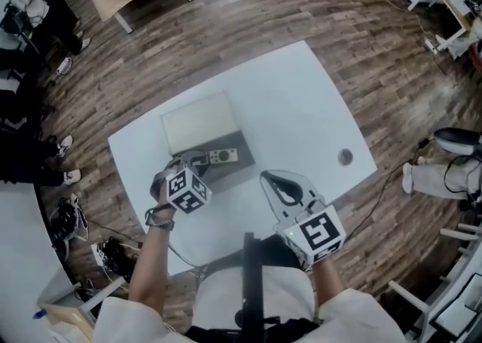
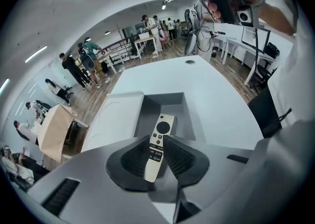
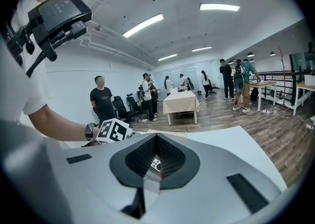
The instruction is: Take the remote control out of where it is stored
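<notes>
Left gripper view: our left gripper [image 2: 157, 139] has its jaws narrowly apart, with the remote control [image 2: 163, 124] lying between them in the open grey box [image 2: 165, 101]. We cannot tell whether the pads touch it. Right gripper view: our right gripper [image 3: 155, 139] is closed and empty, with the white table [image 3: 231, 142] beyond.
</notes>
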Demonstrator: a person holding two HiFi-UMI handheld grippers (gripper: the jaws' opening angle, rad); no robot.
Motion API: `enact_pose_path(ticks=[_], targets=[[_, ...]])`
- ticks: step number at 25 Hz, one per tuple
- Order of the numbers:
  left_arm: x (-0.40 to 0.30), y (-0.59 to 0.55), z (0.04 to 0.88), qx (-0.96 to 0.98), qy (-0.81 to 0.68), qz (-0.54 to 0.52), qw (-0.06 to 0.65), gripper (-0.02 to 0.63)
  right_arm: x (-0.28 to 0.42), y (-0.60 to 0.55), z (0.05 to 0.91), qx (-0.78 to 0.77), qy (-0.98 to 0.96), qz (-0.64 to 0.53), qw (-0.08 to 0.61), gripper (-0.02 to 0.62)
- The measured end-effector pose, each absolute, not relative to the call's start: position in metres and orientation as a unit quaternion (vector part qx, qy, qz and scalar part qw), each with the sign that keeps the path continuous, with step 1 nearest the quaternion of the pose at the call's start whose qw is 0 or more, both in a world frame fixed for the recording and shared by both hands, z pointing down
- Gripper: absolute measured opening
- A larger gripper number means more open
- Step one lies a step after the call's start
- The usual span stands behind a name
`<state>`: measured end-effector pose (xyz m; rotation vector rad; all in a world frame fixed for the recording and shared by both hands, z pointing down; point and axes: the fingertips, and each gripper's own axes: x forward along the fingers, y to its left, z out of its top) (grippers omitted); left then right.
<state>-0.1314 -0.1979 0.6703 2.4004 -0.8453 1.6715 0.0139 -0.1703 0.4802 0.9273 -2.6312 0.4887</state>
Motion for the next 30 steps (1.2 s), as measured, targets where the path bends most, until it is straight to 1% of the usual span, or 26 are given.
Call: enact_pose_path(ticks=[5,10,14,22,25,30], targets=[[-0.127,-0.203,0.684,0.772,-0.267,0.575,0.038,0.100,0.022,-0.177,0.489,0.323,-0.916,0.179,0.159,0.000],[-0.122,-0.210,0.695,0.766,-0.255,0.588,0.042,0.106,0.032,-0.183,0.497,0.324,-0.913,0.187,0.165,0.000],[-0.120,-0.212,0.705,0.758,-0.235,0.606,0.048,0.144,0.038,-0.188,0.503,0.324,-0.911,0.192,0.168,0.000],[-0.114,-0.208,0.717,0.745,-0.191,0.637,0.050,0.170,0.049,-0.192,0.512,0.326,-0.907,0.201,0.173,0.000],[-0.112,-0.205,0.724,0.741,-0.179,0.645,0.052,0.198,0.052,-0.191,0.515,0.328,-0.906,0.203,0.176,0.000],[-0.110,-0.207,0.730,0.734,-0.167,0.656,0.053,0.202,0.055,-0.194,0.515,0.333,-0.902,0.207,0.179,0.000]])
